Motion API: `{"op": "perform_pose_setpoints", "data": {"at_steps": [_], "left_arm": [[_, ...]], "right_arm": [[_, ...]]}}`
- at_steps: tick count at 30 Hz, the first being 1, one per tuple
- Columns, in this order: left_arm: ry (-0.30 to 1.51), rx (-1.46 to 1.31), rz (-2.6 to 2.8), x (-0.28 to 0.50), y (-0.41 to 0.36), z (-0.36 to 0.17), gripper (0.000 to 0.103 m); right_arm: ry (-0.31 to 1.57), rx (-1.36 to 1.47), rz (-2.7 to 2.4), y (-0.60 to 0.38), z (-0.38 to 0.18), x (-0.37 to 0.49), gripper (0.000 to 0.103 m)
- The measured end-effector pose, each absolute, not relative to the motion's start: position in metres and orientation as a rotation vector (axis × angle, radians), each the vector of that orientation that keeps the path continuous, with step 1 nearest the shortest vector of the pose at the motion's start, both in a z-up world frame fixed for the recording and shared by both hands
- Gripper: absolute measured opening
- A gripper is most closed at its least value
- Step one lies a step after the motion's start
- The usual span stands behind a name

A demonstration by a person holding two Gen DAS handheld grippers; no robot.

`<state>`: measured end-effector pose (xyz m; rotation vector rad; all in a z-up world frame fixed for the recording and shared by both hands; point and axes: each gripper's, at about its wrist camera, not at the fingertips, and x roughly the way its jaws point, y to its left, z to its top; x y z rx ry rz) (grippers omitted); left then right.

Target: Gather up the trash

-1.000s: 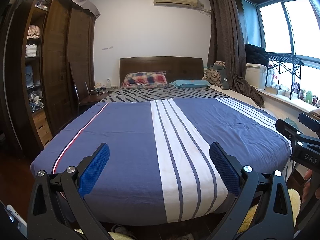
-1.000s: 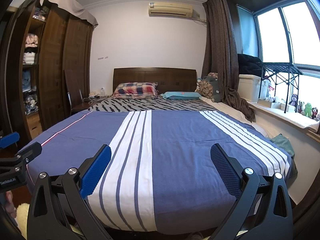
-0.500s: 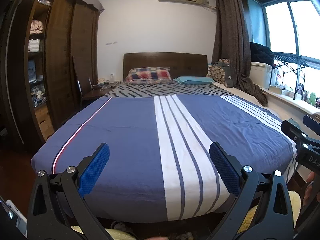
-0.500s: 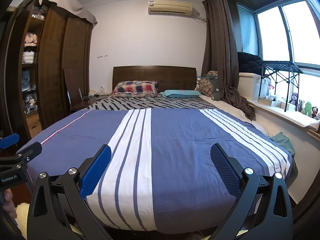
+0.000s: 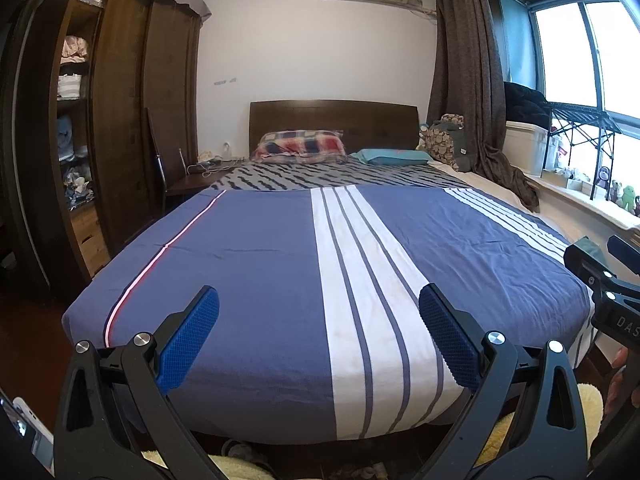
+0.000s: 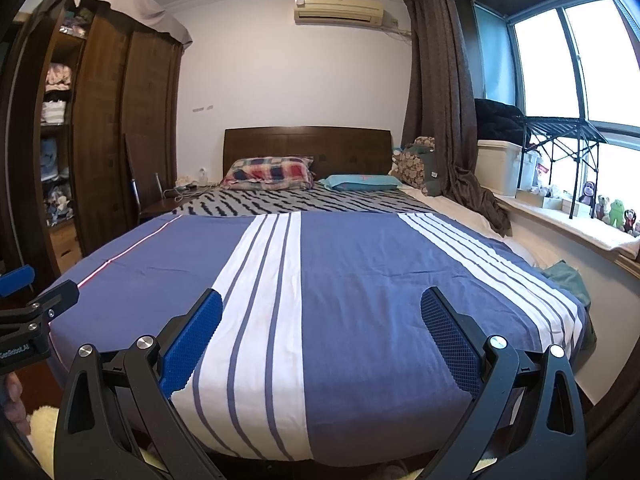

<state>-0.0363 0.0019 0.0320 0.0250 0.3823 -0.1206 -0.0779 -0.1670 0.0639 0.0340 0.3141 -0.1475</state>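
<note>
My left gripper (image 5: 318, 300) is open and empty, held above the foot of a bed (image 5: 260, 264) covered in a blue quilt with white stripes. My right gripper (image 6: 320, 300) is open and empty too, over the same foot edge further right. Each gripper shows at the side of the other's view: the right one (image 5: 608, 292) and the left one (image 6: 28, 312). No trash shows on the bed top in either view.
A dark wooden wardrobe (image 5: 120, 120) stands left, with a chair and bedside table (image 5: 188, 180) beside it. Pillows (image 5: 300, 146) lie at the headboard. A window sill (image 6: 580, 220) with toys, a box and a rack runs along the right. Slippers and a fluffy rug (image 5: 240, 464) lie below.
Both grippers have risen slightly and tilted, so the bed sits lower in view. The jaws stay open.
</note>
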Motion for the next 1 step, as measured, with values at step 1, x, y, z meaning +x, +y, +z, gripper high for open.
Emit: {"op": "perform_pose_setpoints", "data": {"at_steps": [1], "left_arm": [[0.384,0.024,-0.122,-0.0362,0.0018,0.032,0.095]], "right_arm": [[0.314,0.035,-0.147,-0.1687,0.0638,-0.077,0.1]]}}
